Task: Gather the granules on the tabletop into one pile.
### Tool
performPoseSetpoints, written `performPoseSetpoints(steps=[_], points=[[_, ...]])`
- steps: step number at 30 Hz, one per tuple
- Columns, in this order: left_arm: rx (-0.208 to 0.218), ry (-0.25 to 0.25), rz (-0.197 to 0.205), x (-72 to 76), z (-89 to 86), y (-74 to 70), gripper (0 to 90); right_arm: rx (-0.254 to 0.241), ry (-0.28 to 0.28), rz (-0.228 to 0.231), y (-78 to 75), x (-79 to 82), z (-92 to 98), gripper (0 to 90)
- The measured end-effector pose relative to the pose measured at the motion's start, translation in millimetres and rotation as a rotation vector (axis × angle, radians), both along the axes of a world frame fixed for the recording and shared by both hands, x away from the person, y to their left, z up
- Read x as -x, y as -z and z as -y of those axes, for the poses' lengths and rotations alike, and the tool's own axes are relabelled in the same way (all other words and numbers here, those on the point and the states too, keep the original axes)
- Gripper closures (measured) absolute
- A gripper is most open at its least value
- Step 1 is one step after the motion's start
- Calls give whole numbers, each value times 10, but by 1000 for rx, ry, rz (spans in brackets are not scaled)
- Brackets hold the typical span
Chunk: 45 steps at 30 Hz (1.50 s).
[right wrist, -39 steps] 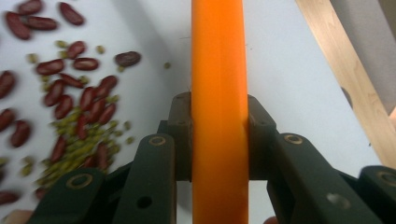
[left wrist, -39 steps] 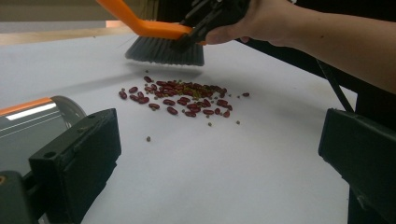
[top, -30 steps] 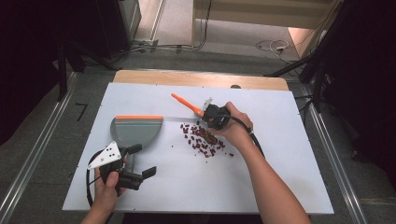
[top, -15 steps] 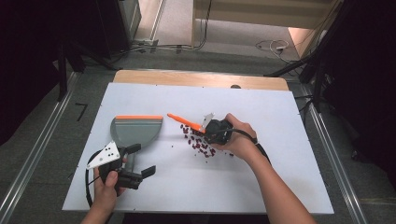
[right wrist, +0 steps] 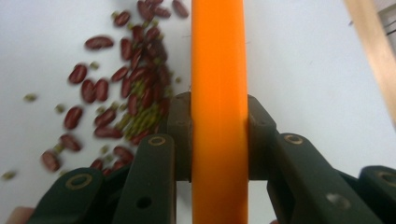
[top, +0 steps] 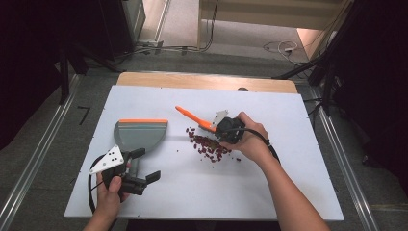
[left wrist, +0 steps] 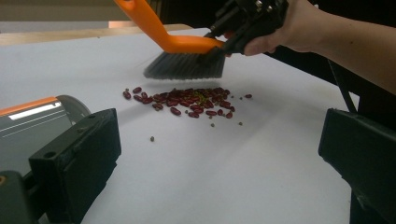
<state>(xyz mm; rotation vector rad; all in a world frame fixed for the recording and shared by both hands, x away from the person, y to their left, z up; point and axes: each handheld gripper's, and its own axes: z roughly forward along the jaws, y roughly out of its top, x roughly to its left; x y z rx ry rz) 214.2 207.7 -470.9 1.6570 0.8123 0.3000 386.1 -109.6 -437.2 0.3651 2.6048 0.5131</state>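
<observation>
A pile of red beans (top: 210, 147) mixed with small green ones lies mid-table. My right gripper (top: 225, 129) is shut on the orange handle of a brush (top: 191, 117). In the left gripper view the brush (left wrist: 187, 60) hangs with its grey bristles just above the beans (left wrist: 187, 100), held by the right gripper (left wrist: 247, 18). In the right gripper view both pads clamp the handle (right wrist: 218, 70), with beans (right wrist: 126, 93) to its left. A grey dustpan (top: 142, 134) with an orange lip lies left of the pile. My left gripper (top: 146, 164) stands open at the pan's near end, nothing between its jaws.
The white table top (top: 288, 183) has free room at the right and near side. A wooden strip (top: 202, 81) runs along its far edge. A few stray beans (left wrist: 152, 138) lie between the pile and the dustpan (left wrist: 37, 116).
My right hand carried the brush toward the near side over the beans, then lifted it back a little. The left gripper and the dustpan have stayed put.
</observation>
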Motion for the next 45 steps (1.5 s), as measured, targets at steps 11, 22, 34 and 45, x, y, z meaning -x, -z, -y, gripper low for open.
performPoseSetpoints(steps=[11, 22, 34, 45], points=[[2, 10, -1, 8, 6, 7, 3, 27, -83, 88, 26, -288, -471, 684], [3, 11, 2, 9, 5, 5, 3, 76, -166, 34, 193, -168, -583, 681], [-5, 11, -1, 12, 20, 6, 3, 88, -262, 19, 231, 119, -424, 678], [-4, 12, 0, 17, 28, 3, 3, 108, -333, -12, 211, 281, -331, 677]])
